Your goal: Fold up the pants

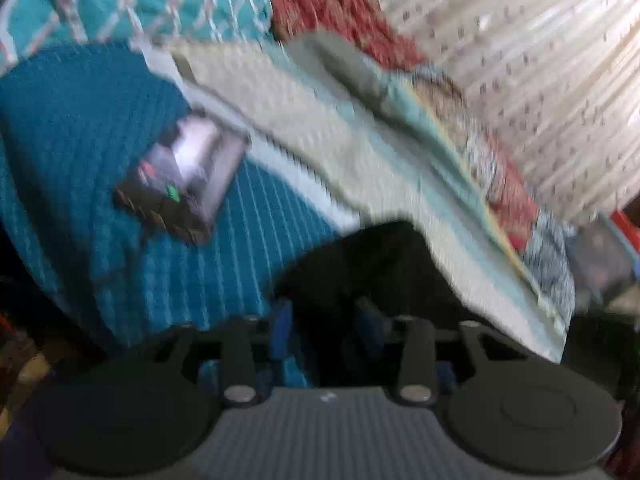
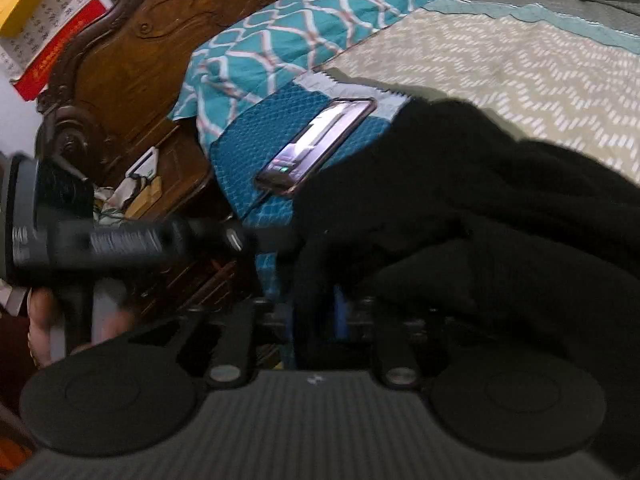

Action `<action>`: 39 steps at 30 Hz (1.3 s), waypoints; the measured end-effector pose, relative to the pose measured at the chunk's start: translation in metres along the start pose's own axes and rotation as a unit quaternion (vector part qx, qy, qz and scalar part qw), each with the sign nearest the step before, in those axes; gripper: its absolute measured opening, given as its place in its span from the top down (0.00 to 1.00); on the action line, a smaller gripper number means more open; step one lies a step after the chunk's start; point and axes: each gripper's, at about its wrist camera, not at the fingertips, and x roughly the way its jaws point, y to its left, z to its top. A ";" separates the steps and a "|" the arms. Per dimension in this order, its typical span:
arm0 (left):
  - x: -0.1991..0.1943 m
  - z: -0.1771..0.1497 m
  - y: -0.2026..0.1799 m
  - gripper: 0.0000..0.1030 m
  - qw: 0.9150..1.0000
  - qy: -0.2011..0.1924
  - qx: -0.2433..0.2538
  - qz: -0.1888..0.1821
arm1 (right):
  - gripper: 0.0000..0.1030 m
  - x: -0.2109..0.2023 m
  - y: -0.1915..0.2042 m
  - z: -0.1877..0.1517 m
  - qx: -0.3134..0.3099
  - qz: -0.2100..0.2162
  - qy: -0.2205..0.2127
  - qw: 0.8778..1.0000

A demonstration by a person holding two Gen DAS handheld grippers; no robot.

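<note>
**Around the bed**

We see a phone [image 2: 316,146] lying screen-up and lit on a teal bedspread [image 2: 244,152], just beside a teal pillow [image 2: 296,36] with a white lattice print. A beige zigzag quilt [image 2: 500,80] covers the bed further along. A carved dark wooden headboard [image 2: 160,40] stands behind the pillow, and a wall calendar [image 2: 44,24] hangs beside it. In the blurred left view we make out red patterned cloth [image 1: 336,4] and what may be a pale dotted curtain [image 1: 520,60].
</note>
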 end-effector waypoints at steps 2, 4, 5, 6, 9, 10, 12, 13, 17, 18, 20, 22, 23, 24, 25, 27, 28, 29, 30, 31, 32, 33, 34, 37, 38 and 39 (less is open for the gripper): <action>-0.003 0.021 -0.005 0.54 1.000 -0.019 0.010 -0.009 | 0.53 -0.010 0.006 0.005 -0.008 0.001 -0.008 1.000; 0.006 0.041 -0.018 0.53 0.999 -0.023 0.046 -0.013 | 0.49 -0.022 0.014 0.003 -0.026 -0.012 -0.025 0.999; 0.015 0.050 -0.031 0.49 0.997 -0.018 0.078 -0.012 | 0.48 -0.027 0.016 0.005 -0.029 -0.020 -0.037 0.999; 0.024 0.055 -0.043 0.46 0.994 -0.009 0.110 -0.013 | 0.44 -0.034 0.017 0.003 -0.029 -0.026 -0.049 0.998; 0.064 0.064 -0.077 0.40 0.980 0.043 0.193 -0.009 | 0.42 -0.052 0.016 -0.008 -0.009 -0.042 -0.070 0.997; 0.082 0.064 -0.086 0.34 0.974 0.081 0.214 -0.013 | 0.42 -0.058 0.014 -0.013 -0.001 -0.049 -0.076 0.996; 0.112 0.057 -0.094 0.48 0.963 0.145 0.227 0.001 | 0.42 -0.068 0.012 -0.021 0.009 -0.073 -0.090 0.993; 0.120 0.052 -0.097 0.76 0.959 0.159 0.234 -0.001 | 0.43 -0.074 0.010 -0.026 0.012 -0.092 -0.098 0.991; 0.095 0.053 -0.092 0.86 0.977 0.074 0.201 -0.011 | 0.43 -0.093 -0.012 -0.040 0.060 -0.143 -0.125 0.980; 0.086 0.058 -0.081 0.86 0.986 0.048 0.159 -0.012 | 0.43 -0.095 -0.020 -0.042 0.076 -0.155 -0.128 0.977; 0.072 0.059 -0.053 0.86 0.997 0.004 0.078 -0.006 | 0.43 -0.089 -0.038 -0.048 0.109 -0.182 -0.109 0.971; 0.082 0.045 -0.042 0.80 0.997 0.010 0.080 0.020 | 0.42 -0.070 -0.060 -0.057 0.149 -0.187 -0.058 0.969; 0.089 0.037 -0.042 0.71 0.994 0.024 0.094 0.043 | 0.42 -0.067 -0.066 -0.062 0.161 -0.185 -0.057 0.968; 0.092 0.030 -0.044 0.64 0.991 0.037 0.113 0.069 | 0.42 -0.069 -0.064 -0.064 0.163 -0.184 -0.072 0.967; 0.092 0.028 -0.048 0.56 0.989 0.037 0.122 0.080 | 0.41 -0.070 -0.061 -0.061 0.160 -0.186 -0.069 0.967; 0.075 0.035 -0.051 0.49 0.989 0.026 0.121 0.076 | 0.41 -0.077 -0.047 -0.057 0.126 -0.192 -0.086 0.970; 0.064 0.039 -0.050 0.49 0.991 0.017 0.113 0.066 | 0.41 -0.082 -0.040 -0.056 0.110 -0.186 -0.101 0.971; 0.052 0.044 -0.049 0.49 0.994 0.004 0.097 0.056 | 0.41 -0.086 -0.034 -0.052 0.099 -0.178 -0.113 0.972; 0.046 0.050 -0.048 0.48 0.996 -0.004 0.081 0.047 | 0.41 -0.087 -0.031 -0.049 0.092 -0.169 -0.122 0.974; 0.035 0.054 -0.045 0.48 0.997 -0.011 0.064 0.036 | 0.41 -0.086 -0.027 -0.044 0.085 -0.157 -0.129 0.975; 0.028 0.060 -0.043 0.49 0.998 -0.014 0.053 0.027 | 0.41 -0.085 -0.024 -0.040 0.076 -0.144 -0.131 0.978; 0.020 0.061 -0.041 0.48 0.999 -0.012 0.045 0.016 | 0.40 -0.080 -0.019 -0.035 0.061 -0.133 -0.127 0.981; 0.016 0.061 -0.042 0.48 0.999 -0.009 0.040 0.009 | 0.34 -0.073 -0.016 -0.030 0.043 -0.127 -0.118 0.984; 0.019 0.059 -0.043 0.48 0.999 0.034 0.026 -0.017 | 0.24 -0.044 -0.004 -0.019 -0.021 -0.157 -0.084 0.984; 0.023 0.056 -0.044 0.48 0.998 0.051 0.023 -0.023 | 0.24 -0.034 -0.007 -0.016 -0.026 -0.162 -0.072 0.984; 0.029 0.052 -0.046 0.48 0.997 0.068 0.019 -0.027 | 0.31 -0.022 -0.010 -0.010 -0.020 -0.156 -0.061 0.986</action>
